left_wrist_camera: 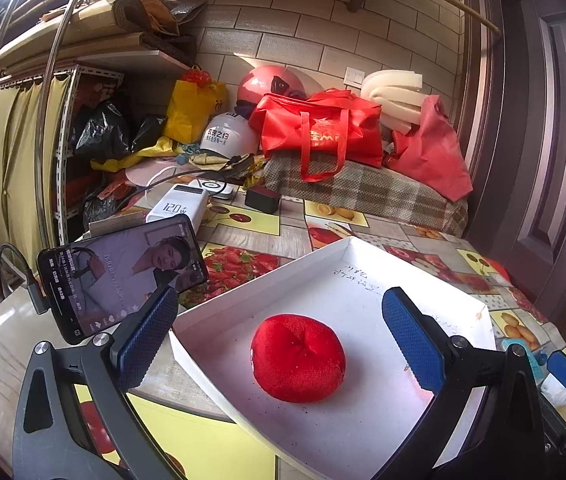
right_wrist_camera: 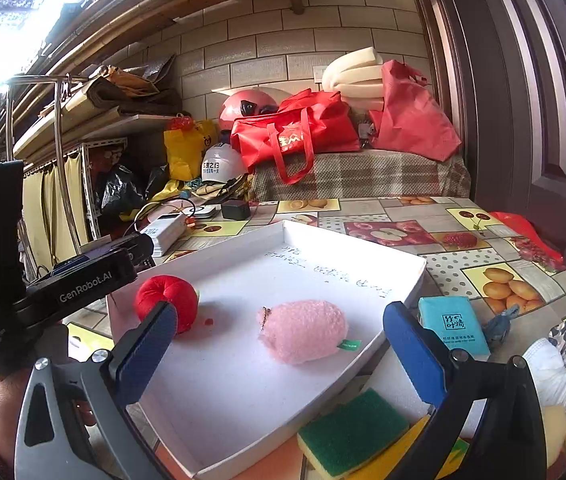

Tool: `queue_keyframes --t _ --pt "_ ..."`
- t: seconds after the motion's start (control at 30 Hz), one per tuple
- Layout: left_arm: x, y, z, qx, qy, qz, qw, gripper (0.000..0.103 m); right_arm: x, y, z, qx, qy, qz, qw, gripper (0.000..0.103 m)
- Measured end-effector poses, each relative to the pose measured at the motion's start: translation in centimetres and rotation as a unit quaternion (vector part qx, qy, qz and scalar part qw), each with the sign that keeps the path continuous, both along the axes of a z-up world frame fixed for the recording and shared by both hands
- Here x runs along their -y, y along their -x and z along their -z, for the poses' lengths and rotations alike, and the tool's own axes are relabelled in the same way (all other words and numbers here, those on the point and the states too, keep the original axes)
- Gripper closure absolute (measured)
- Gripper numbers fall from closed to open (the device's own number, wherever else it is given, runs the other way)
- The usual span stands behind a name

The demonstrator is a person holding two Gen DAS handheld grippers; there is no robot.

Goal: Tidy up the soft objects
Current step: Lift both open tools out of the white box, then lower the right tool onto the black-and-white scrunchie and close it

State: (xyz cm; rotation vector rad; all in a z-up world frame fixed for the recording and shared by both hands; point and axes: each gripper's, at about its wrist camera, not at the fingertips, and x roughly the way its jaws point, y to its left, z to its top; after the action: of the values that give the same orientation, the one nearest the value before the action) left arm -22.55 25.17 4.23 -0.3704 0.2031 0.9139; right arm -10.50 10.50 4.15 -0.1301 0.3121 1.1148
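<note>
A shallow white tray (left_wrist_camera: 267,276) lies on the fruit-print tablecloth. A red plush ball (left_wrist_camera: 298,358) rests on its floor, between and just below the open fingers of my left gripper (left_wrist_camera: 281,296), untouched. From the right wrist, the same red ball (right_wrist_camera: 167,300) sits near the tray's (right_wrist_camera: 355,240) left wall. A pink fuzzy plush (right_wrist_camera: 303,332) with a green tag lies mid-tray. My right gripper (right_wrist_camera: 279,308) hangs open over the tray's near side, holding nothing. The pink plush does not show in the left wrist view.
A green-and-yellow sponge (right_wrist_camera: 353,436), a teal tissue pack (right_wrist_camera: 453,328) and crumpled cloth (right_wrist_camera: 555,364) lie right of the tray. A propped phone (left_wrist_camera: 123,276) and a power bank (left_wrist_camera: 179,206) stand to its left. Red bags (left_wrist_camera: 319,128), a helmet and foam crowd the back.
</note>
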Motion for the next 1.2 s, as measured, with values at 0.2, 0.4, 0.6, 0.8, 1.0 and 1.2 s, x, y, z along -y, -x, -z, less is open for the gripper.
queue_keyframes --t 0.2,0.4,0.6,0.8,1.0,1.2 --pt "4.8 -1.4 -0.4 -0.053 -0.063 0.051 0.9953 0.000 2.8 -0.2 -0.4 -0.005 -0.025 -0.006 1.000 0.000" --pt "9.9 -3.0 -0.3 -0.069 -0.067 0.185 0.9779 0.000 8.0 -3.8 -1.4 0.011 -0.066 0.043 0.997 0.000" --pt "14.9 -6.3 -0.1 -0.090 -0.031 0.389 0.9165 0.000 15.0 -12.4 -1.3 -0.023 -0.070 0.158 0.985 0.000" --pt "19.0 -9.5 0.7 -0.146 -0.004 0.505 0.8507 0.000 20.5 -18.5 -1.1 -0.052 -0.057 0.249 0.965 0.000" --pt "24.0 -11.6 2.4 -0.238 -0.035 0.555 0.7963 0.007 20.8 -21.5 -0.3 -0.092 -0.022 0.224 0.970 0.000" --pt "25.1 -13.9 4.2 -0.304 -0.030 0.547 0.7794 0.014 16.8 -21.8 0.9 -0.096 0.066 0.159 0.980 0.000"
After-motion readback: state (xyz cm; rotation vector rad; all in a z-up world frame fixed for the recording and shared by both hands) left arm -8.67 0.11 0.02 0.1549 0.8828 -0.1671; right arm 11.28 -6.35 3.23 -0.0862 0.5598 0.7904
